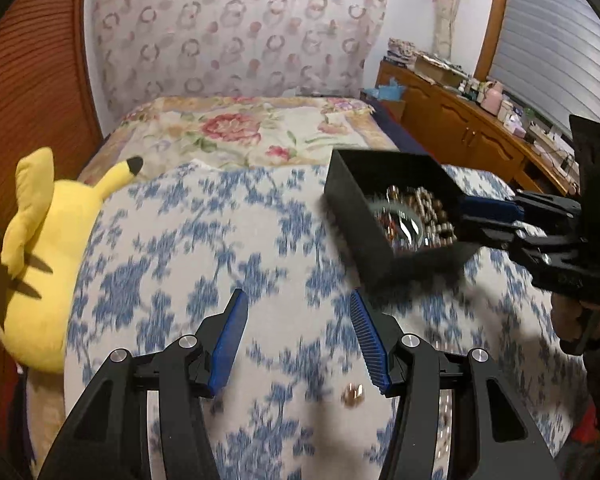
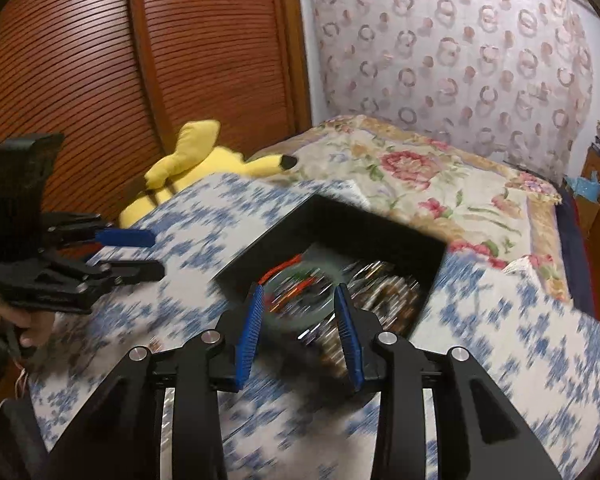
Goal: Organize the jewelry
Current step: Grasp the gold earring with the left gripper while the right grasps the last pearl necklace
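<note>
Jewelry (image 1: 414, 216) in box (image 1: 352, 200), on bed (image 1: 220, 240).

Home bedroom: bed (image 1: 240, 132), plush toy (image 1: 48, 256), wardrobe (image 2: 100, 60).

The box (image 1: 364, 216) is plain black, sitting on a white cloth (image 1: 220, 240) with a blurry blue floral print, and the beads (image 1: 428, 204) inside it look brown and bronze with some red-orange bits. Beyond the box there's a cream bedspread (image 1: 240, 128) with pink roses and green leaves, then a pale curtain (image 1: 228, 28) covered in pinkish rings. Left of the box is a bright yellow plush (image 1: 48, 248) with a black ear tip against reddish-brown slatted doors (image 2: 180, 60), and both grippers are black with blue pads (image 1: 230, 344).
</note>
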